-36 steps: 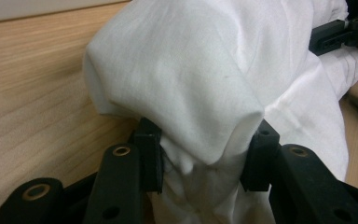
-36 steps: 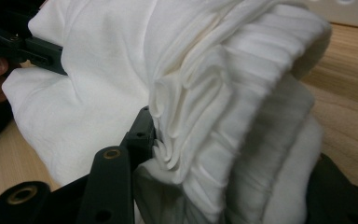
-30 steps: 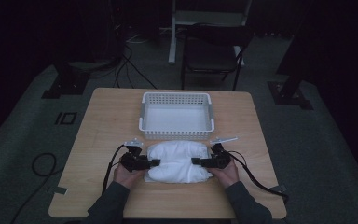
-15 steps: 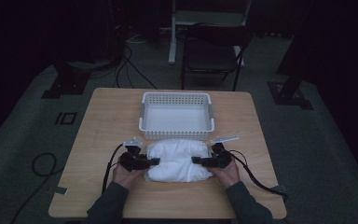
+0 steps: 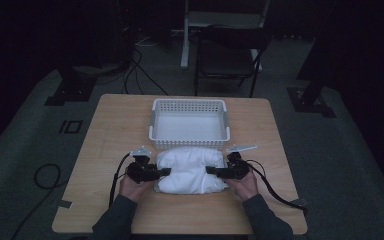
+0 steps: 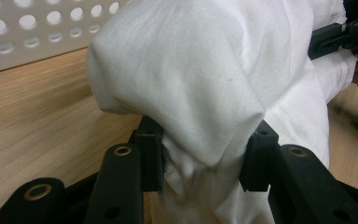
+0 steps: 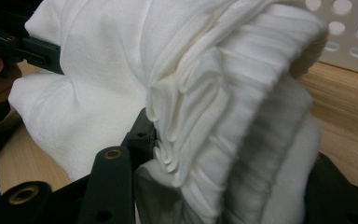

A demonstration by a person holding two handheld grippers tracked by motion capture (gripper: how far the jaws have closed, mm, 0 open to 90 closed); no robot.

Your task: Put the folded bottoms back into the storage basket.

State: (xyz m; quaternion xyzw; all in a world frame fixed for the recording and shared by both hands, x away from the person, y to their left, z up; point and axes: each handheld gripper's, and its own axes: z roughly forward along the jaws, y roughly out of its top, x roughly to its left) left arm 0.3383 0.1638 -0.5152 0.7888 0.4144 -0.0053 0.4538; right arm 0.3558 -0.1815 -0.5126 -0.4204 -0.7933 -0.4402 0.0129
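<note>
Left claw [image 5: 164, 171] and right claw [image 5: 211, 171] each clamped on white cloth bundle [image 5: 192, 169] ends.

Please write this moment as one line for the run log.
left gripper: shut on cloth | right gripper: shut on cloth | cloth: bunched, on table | basket: beyond cloth

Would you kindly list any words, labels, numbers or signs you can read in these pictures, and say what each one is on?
None can be read: the bundled white cloth, the white perforated plastic basket, the light wooden table and both black hand-held grippers, left and right, bear no legible text.
A dark rectangular floor marking beside the table is not legible as text.
</note>
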